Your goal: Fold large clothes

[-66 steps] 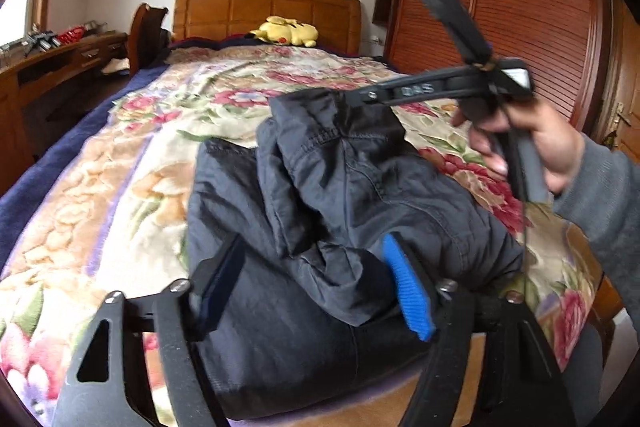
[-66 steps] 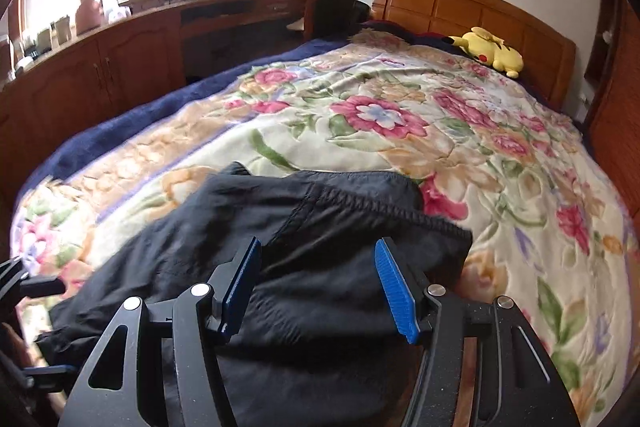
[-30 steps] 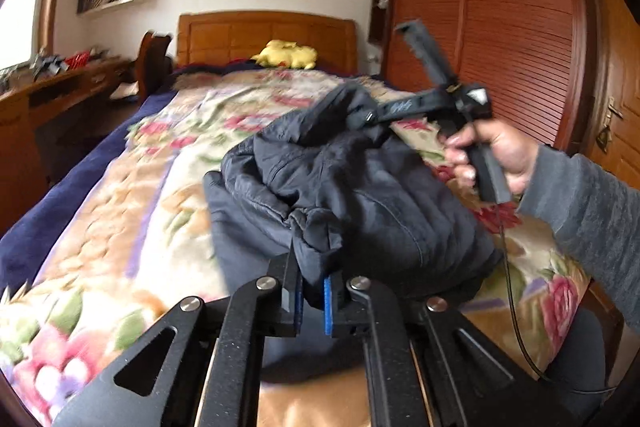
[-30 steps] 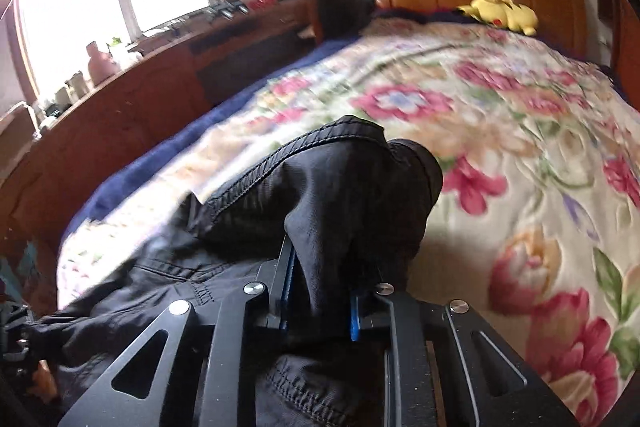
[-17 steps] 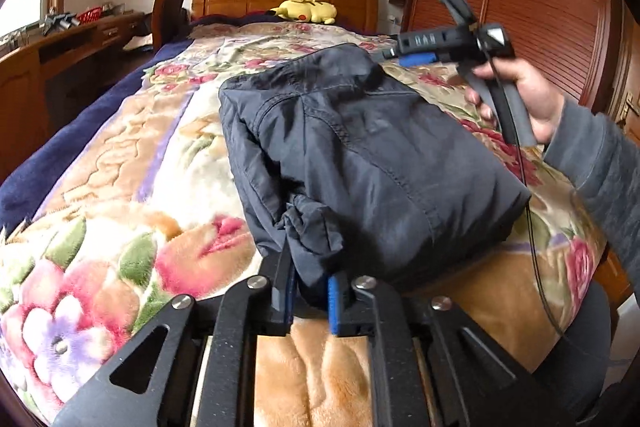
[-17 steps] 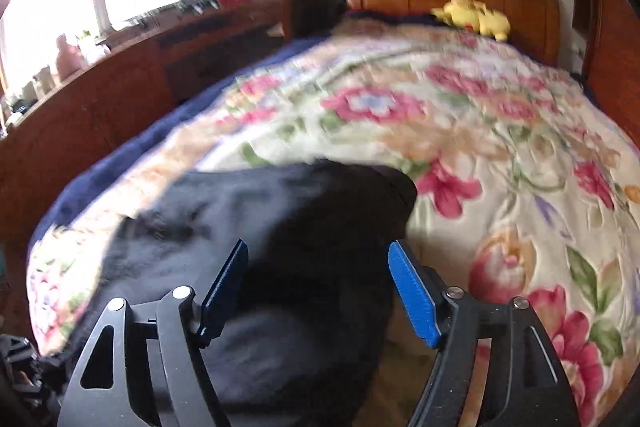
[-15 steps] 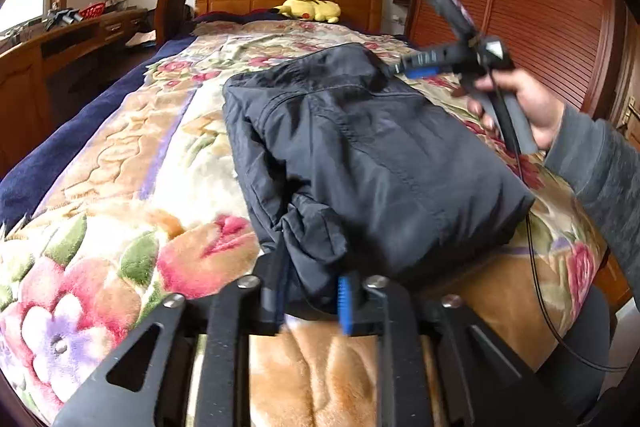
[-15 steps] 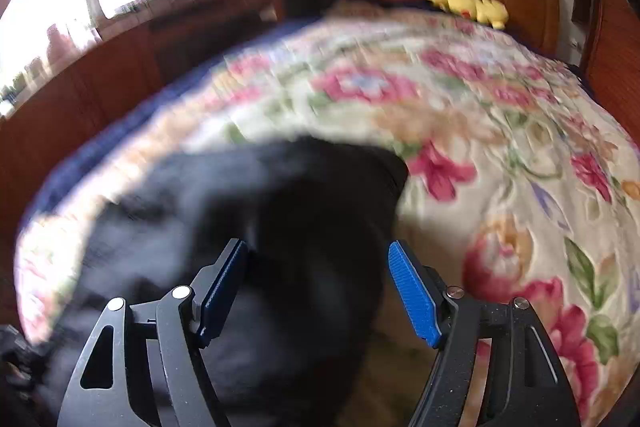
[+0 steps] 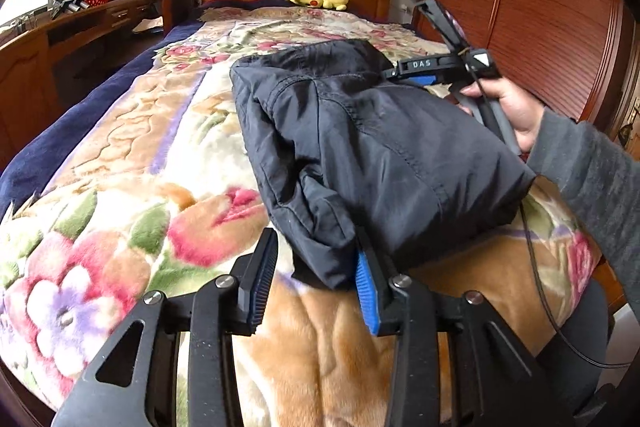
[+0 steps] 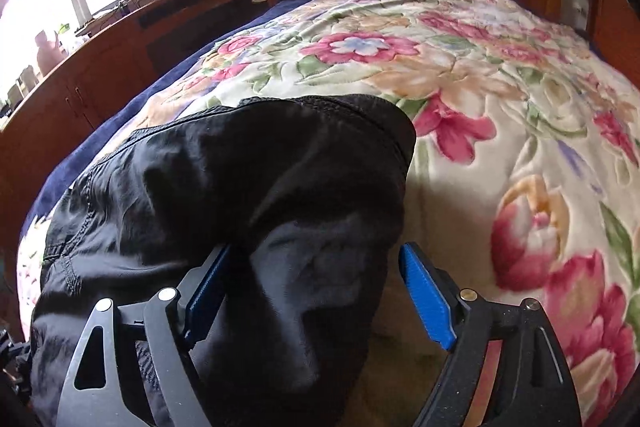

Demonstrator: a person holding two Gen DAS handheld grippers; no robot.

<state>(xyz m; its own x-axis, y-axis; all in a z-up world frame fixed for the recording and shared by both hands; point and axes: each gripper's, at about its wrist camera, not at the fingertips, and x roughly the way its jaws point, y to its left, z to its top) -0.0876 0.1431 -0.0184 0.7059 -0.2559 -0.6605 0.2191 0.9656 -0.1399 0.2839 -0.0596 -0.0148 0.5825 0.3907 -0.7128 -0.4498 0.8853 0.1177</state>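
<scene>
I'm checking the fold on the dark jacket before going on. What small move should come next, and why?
Probably draw both claws back clear. The dark padded jacket lies as a compact bundle on the floral fleece blanket, and the left claw and right claw stand open, gripping nothing, with cloth between their fingers.

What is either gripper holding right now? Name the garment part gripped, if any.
Nothing is held. The left gripper and right gripper are both open, their fingers spread around edges of the folded dark jacket, which lies on the floral blanket.
</scene>
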